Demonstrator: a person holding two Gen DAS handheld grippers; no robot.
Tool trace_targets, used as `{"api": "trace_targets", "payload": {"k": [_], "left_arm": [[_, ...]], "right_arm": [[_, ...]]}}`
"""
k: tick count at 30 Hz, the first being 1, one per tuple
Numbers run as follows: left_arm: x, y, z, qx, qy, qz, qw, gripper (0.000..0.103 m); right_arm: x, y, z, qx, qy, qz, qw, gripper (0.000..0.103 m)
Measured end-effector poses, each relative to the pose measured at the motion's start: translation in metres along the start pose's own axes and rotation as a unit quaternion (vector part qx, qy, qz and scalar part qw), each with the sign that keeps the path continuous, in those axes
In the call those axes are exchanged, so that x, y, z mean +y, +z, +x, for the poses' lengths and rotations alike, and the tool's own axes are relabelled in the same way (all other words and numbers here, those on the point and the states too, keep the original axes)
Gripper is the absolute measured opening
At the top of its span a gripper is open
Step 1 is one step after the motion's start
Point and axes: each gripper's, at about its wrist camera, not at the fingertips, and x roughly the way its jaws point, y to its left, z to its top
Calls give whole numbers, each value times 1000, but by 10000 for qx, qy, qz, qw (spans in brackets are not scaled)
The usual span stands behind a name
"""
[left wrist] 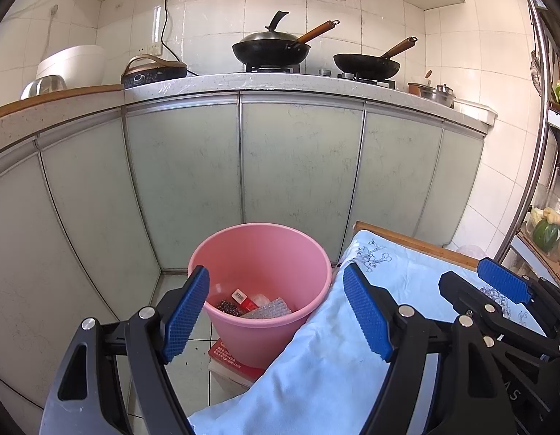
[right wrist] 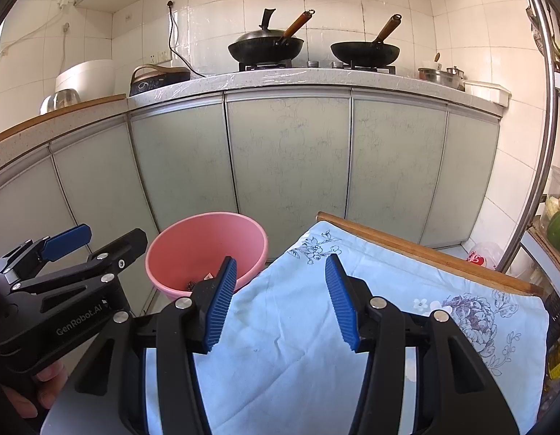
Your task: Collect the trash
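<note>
Here, round glossy pink plastic bucket [left wrist: 260, 272].

Upright pink bin [left wrist: 265, 253], trash [left wrist: 251, 302] inside

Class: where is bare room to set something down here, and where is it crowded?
Free: the blue cloth between the pink bucket and the wooden edge. Crowded: the counter with woks, and the bucket's littered bottom.

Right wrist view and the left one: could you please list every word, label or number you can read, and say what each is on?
"GenRobot.AI": on the black body of the left tongs.
Barcode label on the red packet in the pink bucket: too small to read.
White print on the red book under the bucket: too small to read.
</note>
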Motion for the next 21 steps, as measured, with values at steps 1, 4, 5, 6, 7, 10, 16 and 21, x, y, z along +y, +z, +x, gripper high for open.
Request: {"api": "trace_targets", "payload": {"k": [1,4,5,6,7,10,16,21], "left_arm": [[0,0,0,3,-3,2,10000,75],[0,-1,1,10,-9,10,10000,75],[0,-1,1,9,-13,15,10000,75],[0,-1,1,9,-16,22,10000,75],[0,-1,2,9,-16,30,10000,75],[0,-1,2,15,-20,42,10000,75],[0,-2,3,38,-6,22,10000,75],[-1,-2,3,29,32,17,10000,75]], "right_arm": [[0,0,0,1,-2,1,10000,52],[-1,0,0,1,1,5,10000,52],[-1,-1,0,1,1,6,10000,52],[-1,-1,0,1,4,3,10000,52],[-1,-1,0,3,6,2,10000,52],[-1,-1,0,0,6,-6,10000,52],[-1,-1,1,11,5,14,10000,52],[-3,-1,1,13,3,18,10000,52]]}}
